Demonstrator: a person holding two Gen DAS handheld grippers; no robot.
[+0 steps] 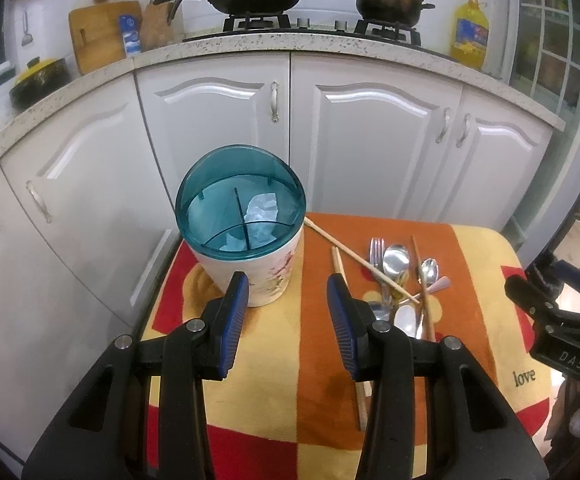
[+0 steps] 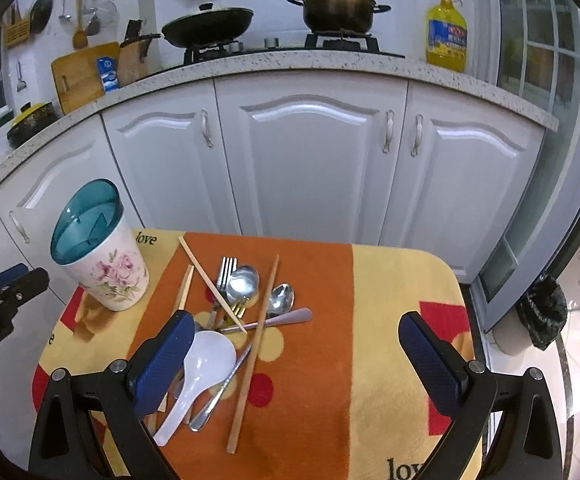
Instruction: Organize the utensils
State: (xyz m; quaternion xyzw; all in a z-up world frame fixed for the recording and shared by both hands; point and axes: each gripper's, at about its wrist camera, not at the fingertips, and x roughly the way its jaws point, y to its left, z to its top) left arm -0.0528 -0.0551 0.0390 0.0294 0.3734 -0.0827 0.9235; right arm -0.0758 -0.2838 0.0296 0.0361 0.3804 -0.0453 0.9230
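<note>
A white floral utensil holder (image 2: 108, 276) with a teal divided top (image 1: 241, 201) stands at the table's far left. A pile of utensils lies to its right: a fork (image 2: 226, 272), metal spoons (image 2: 243, 282), a white plastic spoon (image 2: 202, 364) and several wooden chopsticks (image 2: 256, 344). My left gripper (image 1: 288, 322) is open and empty, just in front of the holder. My right gripper (image 2: 295, 364) is wide open and empty, above the near side of the pile.
The table is covered by an orange, yellow and red cloth (image 2: 389, 320). White kitchen cabinets (image 2: 309, 168) stand close behind it, with a stove, pans and an oil bottle (image 2: 446, 34) on the counter. A bin with a black bag (image 2: 541, 312) sits at right.
</note>
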